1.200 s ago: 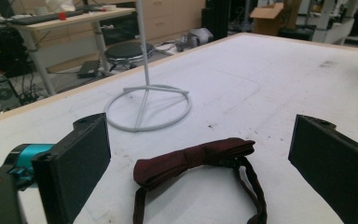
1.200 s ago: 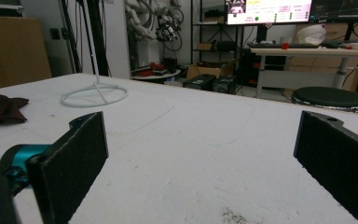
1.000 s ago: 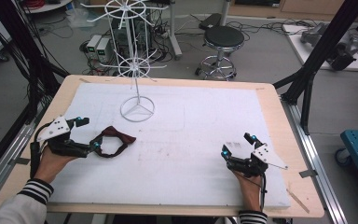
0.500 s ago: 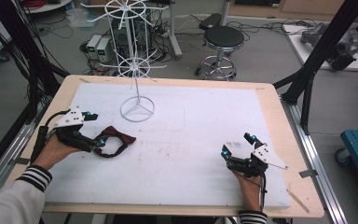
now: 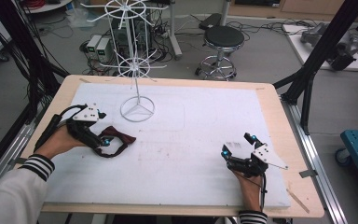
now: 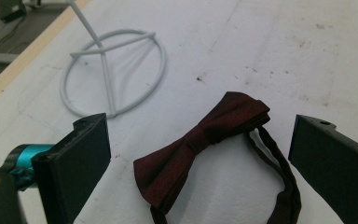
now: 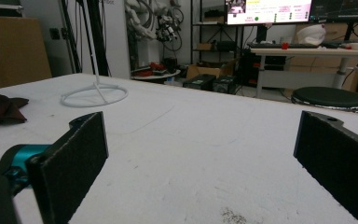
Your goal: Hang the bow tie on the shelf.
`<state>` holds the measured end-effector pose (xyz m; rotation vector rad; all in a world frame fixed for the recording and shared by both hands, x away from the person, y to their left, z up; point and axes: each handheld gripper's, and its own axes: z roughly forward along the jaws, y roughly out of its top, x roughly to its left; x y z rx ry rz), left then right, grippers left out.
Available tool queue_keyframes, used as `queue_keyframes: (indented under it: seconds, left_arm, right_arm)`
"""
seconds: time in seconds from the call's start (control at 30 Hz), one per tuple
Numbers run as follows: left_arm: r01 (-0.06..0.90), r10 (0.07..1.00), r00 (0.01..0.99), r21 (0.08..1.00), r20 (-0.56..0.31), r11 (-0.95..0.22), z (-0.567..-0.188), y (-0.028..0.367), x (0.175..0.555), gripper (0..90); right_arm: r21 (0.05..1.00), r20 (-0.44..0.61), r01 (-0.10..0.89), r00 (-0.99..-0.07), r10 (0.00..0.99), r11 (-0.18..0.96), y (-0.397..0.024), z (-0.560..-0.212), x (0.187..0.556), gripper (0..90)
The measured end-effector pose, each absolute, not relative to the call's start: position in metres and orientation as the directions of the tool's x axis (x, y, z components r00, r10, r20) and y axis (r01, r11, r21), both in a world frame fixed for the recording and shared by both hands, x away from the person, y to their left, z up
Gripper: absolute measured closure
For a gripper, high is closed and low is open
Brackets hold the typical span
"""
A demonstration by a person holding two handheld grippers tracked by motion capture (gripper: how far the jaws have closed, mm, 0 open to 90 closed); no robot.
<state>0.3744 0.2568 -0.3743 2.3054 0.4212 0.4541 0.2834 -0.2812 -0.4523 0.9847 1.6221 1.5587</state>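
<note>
Since a moment ago, left claw has swung in over the bow tie, jaws apart either side, near the stand. Right claw rests apart by the worktop's near-right edge, bare pad between.

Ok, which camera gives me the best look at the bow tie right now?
The left gripper view: the bow tie lies close up between the open jaws, knot and strap clear. The high view shows it small, partly covered by the left gripper. The right gripper view catches one corner at the frame edge.
</note>
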Motion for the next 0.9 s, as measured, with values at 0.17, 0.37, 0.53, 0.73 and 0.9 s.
queue_keyframes:
  seconds: [0.17, 0.37, 0.53, 0.73, 0.9]
  left_arm:
    - [0.181, 0.382, 0.908, 0.660, 0.173, -0.729, -0.375, 0.249, 0.388, 6.0]
    - [0.168, 0.322, 0.931, 0.584, 0.170, -0.794, -0.373, 0.238, 0.400, 5.9]
    - [0.160, 0.286, 0.943, 0.522, 0.169, -0.838, -0.379, 0.234, 0.406, 6.0]
    - [0.165, 0.276, 0.947, 0.488, 0.165, -0.857, -0.388, 0.228, 0.411, 6.0]
    - [0.177, 0.281, 0.946, 0.472, 0.159, -0.864, -0.391, 0.227, 0.415, 6.0]
  right_arm:
    - [0.998, 0.033, 0.067, -0.489, 0.872, 0.000, -0.281, -0.452, 0.283, 2.2]
    - [0.998, 0.037, 0.071, -0.491, 0.871, -0.003, -0.281, -0.452, 0.283, 2.2]
    - [0.998, 0.033, 0.067, -0.490, 0.871, 0.000, -0.282, -0.452, 0.284, 2.2]
    - [0.998, 0.033, 0.068, -0.491, 0.871, 0.000, -0.282, -0.452, 0.284, 2.1]
    - [0.997, 0.037, 0.071, -0.491, 0.870, -0.002, -0.281, -0.452, 0.283, 2.2]
